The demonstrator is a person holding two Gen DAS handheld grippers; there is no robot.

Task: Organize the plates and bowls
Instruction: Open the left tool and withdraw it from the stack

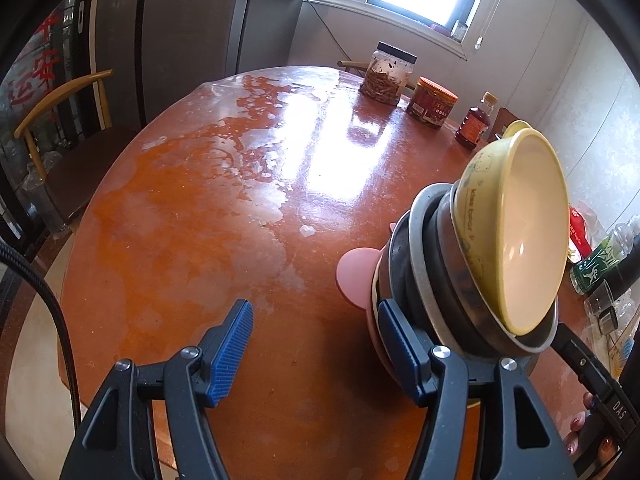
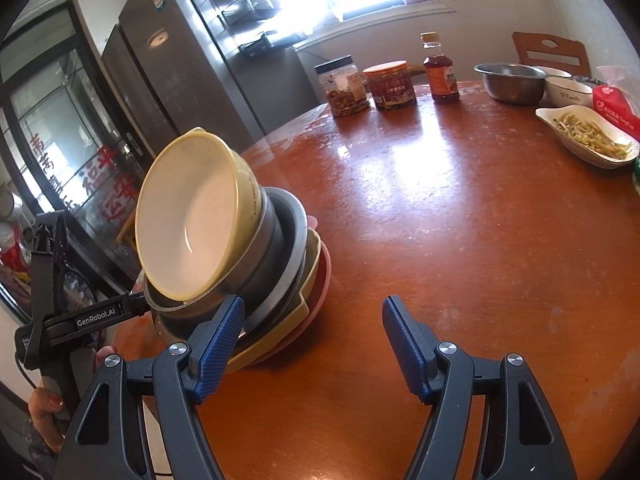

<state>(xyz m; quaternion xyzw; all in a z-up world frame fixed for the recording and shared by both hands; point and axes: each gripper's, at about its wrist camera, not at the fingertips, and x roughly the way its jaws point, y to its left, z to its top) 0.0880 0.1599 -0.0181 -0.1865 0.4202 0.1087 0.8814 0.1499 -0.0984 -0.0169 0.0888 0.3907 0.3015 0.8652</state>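
Observation:
A nested stack of bowls and plates is tipped on its side between my two grippers over the round brown table. A yellow bowl with a cream inside is on top, steel bowls under it, and yellow and pink plates at the base. The yellow bowl and the plates also show in the right wrist view. My left gripper is open, its right finger against the stack. My right gripper is open, its left finger against the stack's other side.
At the table's far edge stand a clear jar, a red-lidded jar and a sauce bottle. At the right are a steel bowl, a white bowl and a dish of food. A chair stands left.

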